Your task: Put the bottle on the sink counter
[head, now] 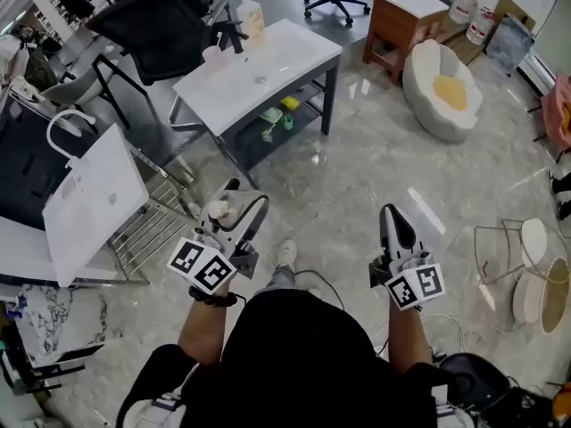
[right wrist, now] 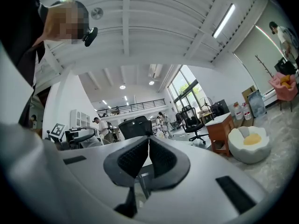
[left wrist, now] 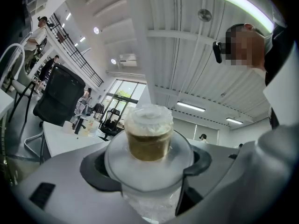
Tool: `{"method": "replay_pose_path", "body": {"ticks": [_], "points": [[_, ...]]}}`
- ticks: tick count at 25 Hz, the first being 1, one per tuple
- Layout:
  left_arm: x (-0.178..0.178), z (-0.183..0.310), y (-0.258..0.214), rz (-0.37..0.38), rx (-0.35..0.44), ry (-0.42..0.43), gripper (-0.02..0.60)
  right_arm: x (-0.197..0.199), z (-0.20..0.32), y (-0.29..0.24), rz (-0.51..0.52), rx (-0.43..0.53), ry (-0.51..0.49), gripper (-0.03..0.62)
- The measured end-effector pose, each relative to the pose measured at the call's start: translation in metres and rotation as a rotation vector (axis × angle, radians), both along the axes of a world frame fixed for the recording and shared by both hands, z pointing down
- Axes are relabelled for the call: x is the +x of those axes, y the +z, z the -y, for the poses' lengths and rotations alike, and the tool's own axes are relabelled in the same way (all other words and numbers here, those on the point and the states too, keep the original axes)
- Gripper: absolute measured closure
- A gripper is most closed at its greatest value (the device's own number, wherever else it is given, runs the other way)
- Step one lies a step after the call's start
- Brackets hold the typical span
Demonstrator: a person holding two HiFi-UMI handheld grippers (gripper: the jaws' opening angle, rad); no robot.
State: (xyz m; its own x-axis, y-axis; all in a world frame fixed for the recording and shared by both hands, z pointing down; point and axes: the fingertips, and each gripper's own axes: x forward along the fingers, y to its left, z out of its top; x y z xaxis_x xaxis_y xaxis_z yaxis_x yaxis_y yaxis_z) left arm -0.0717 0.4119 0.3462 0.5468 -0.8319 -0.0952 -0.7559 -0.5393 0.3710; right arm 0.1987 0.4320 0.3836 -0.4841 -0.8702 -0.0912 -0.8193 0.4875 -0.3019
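Your left gripper [head: 241, 198] clamps the bottle [left wrist: 148, 135] between its fingers — above the floor [head: 357, 176], well short of the sink table [head: 299, 47] — while the fingers of your right gripper [head: 393, 217] sit pressed together, empty.

Near the bottom centre, left claw [head: 243, 201] and right claw [head: 393, 224] side by side above the floor [head: 357, 176], well apart. Bottle [head: 219, 210] clamped between the left claw's jaws.

Ahead of the left claw, further off: sink worktop [head: 294, 47], with a faucet [head: 230, 36], a pump dispenser [head: 252, 16] and a cup [head: 212, 56] at its far left end. Underneath it, a shelf [head: 254, 145] bearing small items.

Behind the worktop, an office chair [head: 147, 16]. To its right, a cabinet [head: 401, 20], with a round cushioned seat [head: 443, 87] just before it.

Left of the claws, a bag [head: 89, 203], and a wire rack [head: 147, 230] just to its right.
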Motion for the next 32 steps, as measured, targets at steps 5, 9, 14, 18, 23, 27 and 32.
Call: {"method": "replay_pose_path", "body": {"ticks": [5, 9, 14, 18, 23, 27, 32], "points": [[-0.005, 0.052, 0.003, -0.010, 0.022, 0.040, 0.227, -0.003, 0.041, -0.006, -0.047, 0.013, 0.044, 0.562], [-0.015, 0.093, -0.006, -0.037, 0.056, 0.082, 0.227, -0.015, 0.088, -0.017, -0.052, 0.021, 0.086, 0.562], [-0.041, 0.149, -0.007, -0.068, 0.062, 0.096, 0.227, -0.056, 0.144, -0.030, -0.065, 0.037, 0.082, 0.562], [-0.062, 0.180, -0.002, -0.073, 0.042, 0.124, 0.227, -0.077, 0.171, -0.029, -0.081, 0.022, 0.089, 0.562], [-0.078, 0.214, 0.016, -0.091, 0.008, 0.121, 0.227, -0.090, 0.200, -0.012, -0.117, -0.027, 0.093, 0.562], [-0.081, 0.236, 0.024, -0.102, -0.011, 0.119, 0.227, -0.094, 0.230, -0.012, -0.139, -0.028, 0.077, 0.562], [-0.075, 0.264, 0.021, -0.085, -0.004, 0.105, 0.227, -0.093, 0.270, -0.014, -0.136, 0.001, 0.043, 0.562]]}}
